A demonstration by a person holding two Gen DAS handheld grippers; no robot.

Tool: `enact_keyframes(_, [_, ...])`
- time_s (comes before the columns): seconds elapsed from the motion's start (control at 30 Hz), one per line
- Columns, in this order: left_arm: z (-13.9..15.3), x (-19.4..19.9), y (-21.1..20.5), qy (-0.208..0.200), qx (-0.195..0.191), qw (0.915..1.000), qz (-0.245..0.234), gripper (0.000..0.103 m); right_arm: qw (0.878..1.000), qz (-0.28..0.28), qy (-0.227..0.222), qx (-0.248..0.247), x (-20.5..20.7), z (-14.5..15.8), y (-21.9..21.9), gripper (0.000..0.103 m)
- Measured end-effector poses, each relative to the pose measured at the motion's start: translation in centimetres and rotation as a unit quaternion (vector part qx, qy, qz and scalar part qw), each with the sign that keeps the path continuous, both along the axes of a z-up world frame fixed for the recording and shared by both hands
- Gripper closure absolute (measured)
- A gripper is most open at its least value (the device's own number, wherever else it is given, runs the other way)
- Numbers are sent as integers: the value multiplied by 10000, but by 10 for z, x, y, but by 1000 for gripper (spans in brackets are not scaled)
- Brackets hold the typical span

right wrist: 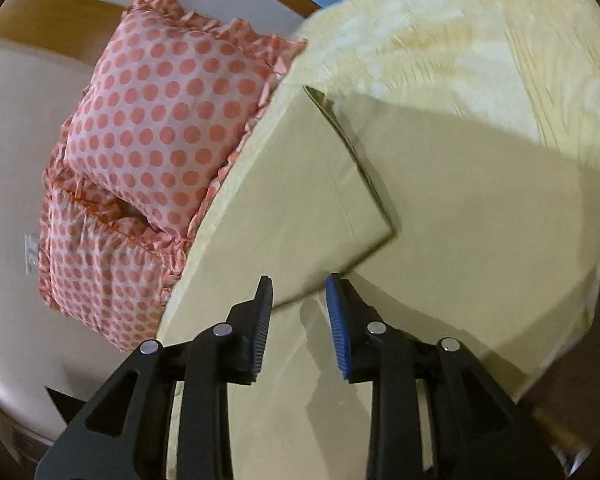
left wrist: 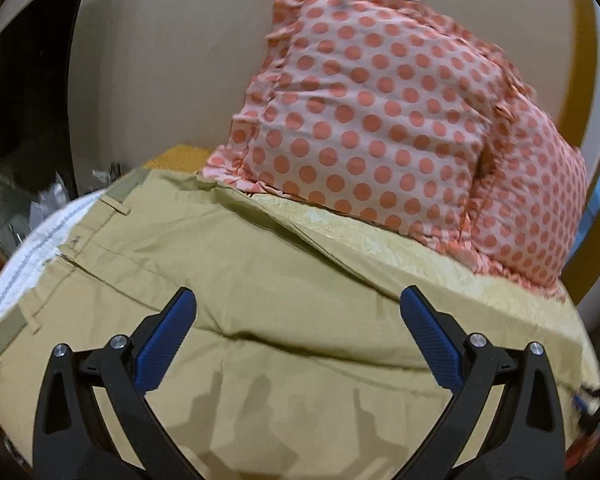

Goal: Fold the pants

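Khaki pants (left wrist: 228,288) lie spread on the bed, waistband (left wrist: 28,256) with its white lining at the left in the left wrist view. My left gripper (left wrist: 298,300) is wide open just above the seat of the pants, holding nothing. In the right wrist view the pant legs (right wrist: 320,200) lie flat, one leg over the other, hem ends pointing away. My right gripper (right wrist: 298,284) is partly open, its fingers either side of a leg's edge without clamping it.
Two pink pillows with orange dots (left wrist: 380,112) lean against the beige wall behind the pants; they also show at the left in the right wrist view (right wrist: 160,120). A pale yellow bedspread (right wrist: 480,40) covers the bed. A dark cabinet (left wrist: 24,92) stands at the far left.
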State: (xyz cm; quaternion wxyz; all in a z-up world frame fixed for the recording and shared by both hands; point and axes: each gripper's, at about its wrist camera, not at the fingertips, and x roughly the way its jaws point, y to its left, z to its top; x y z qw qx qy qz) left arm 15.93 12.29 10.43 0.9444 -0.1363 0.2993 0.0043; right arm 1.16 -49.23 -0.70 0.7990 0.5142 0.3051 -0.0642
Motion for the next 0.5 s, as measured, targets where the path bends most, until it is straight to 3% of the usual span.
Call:
enact_keyframes(0.1, [-3,22,8,140,-242,9996,72,2,10000,-30,56,-68,14,-1,2,72])
enact_keyframes(0.23, [-10,50,6,332,-159,9993,62,2,9989,-308,-240,-257,36,-1,-3,74])
enact_keyframes(0.3, [-17,68,7,532,-144,9985,31,2,9980,-281,-547,-120,41,-8,-7,101])
enact_keyframes(0.43, [-33,101,17,1024,-651,9926,98,3,9923,-432,-1164,-15,27,-6,-13,101])
enact_keyframes(0.5, [-42,121,25,1239,-988,9872,203,13,9917,-391,-1224,13,28,-4,-13,101])
